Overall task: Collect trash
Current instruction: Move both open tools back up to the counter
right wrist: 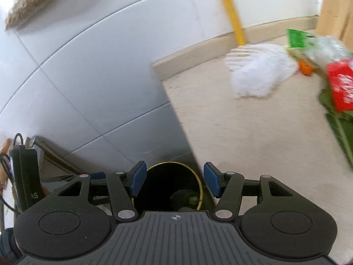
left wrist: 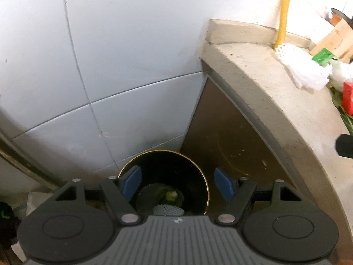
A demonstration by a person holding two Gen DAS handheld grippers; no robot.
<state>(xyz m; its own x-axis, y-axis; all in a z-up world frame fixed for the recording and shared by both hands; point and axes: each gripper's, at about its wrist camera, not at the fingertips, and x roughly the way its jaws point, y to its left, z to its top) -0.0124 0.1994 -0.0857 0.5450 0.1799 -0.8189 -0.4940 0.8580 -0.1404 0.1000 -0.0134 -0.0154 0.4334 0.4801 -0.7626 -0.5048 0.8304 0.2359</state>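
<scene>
- Pointing down in the lower middle of the left wrist view, the left gripper [left wrist: 177, 185] has its blue pads [left wrist: 132, 182] apart, and nothing is between them.
- Just beyond these pads, in the lower middle, stands a black bin [left wrist: 164, 176] with a gold rim; at its bottom lie a green scrap [left wrist: 171, 196] and a white mesh piece [left wrist: 168, 209].
- In the right wrist view the right gripper [right wrist: 175, 181] is also open and empty, and the same bin [right wrist: 169, 183] shows between its pads in the lower middle.
- At the lower left edge of that view, a black device [right wrist: 24, 172] with a cable stands.
- Behind the bin rises a grey tiled wall [left wrist: 99, 55], filling the left and upper part of both views.
- To the right of the bin a beige counter [left wrist: 275, 92] runs to the upper right.
- Farther on the counter, at the upper right, a white mop head [right wrist: 260, 70] with a yellow handle [right wrist: 231, 11] lies.
- Beside the mop, at the right edge, there are a red carton [right wrist: 340, 86], a green packet [right wrist: 297, 37], green leaves [right wrist: 339, 123] and a small orange thing [right wrist: 305, 69], blurred.
</scene>
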